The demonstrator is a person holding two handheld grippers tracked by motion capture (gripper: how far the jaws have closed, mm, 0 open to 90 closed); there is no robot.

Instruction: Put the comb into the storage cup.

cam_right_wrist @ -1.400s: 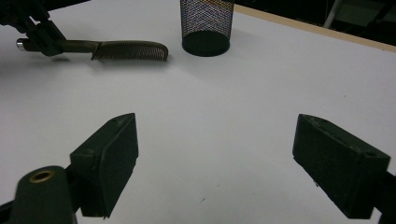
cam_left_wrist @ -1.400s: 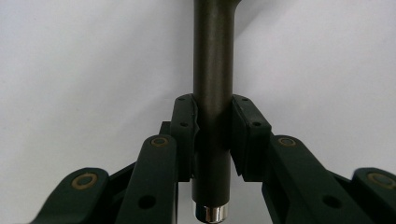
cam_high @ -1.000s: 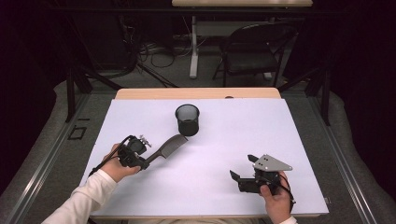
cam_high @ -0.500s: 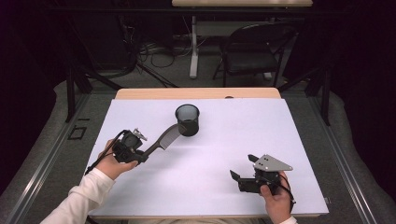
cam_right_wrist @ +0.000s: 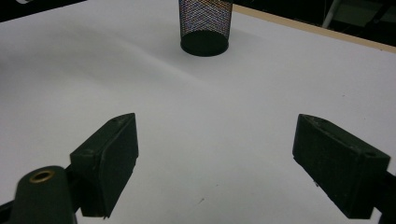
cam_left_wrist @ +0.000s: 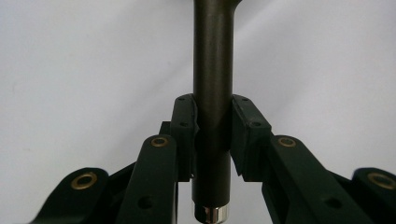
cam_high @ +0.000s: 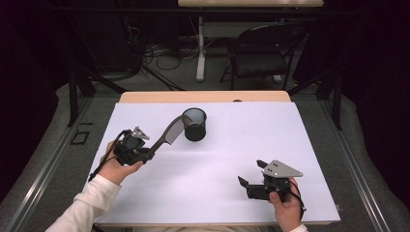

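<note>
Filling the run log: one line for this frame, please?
left gripper: shut on comb handle, comb end at mesh cup rim | right gripper: open, holding nothing, over the white table

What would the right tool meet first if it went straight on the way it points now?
Probably the black mesh cup: it stands ahead of the open right tool, slightly left of centre, with bare white table cover between. Depth is unclear, so it might just pass beside it.

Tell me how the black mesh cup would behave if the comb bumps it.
The mesh cup is open wire, so probably light and easy to slide. It stands taller than its base, so a knock near the rim from the comb might tip it, and once down it would likely roll.
</note>
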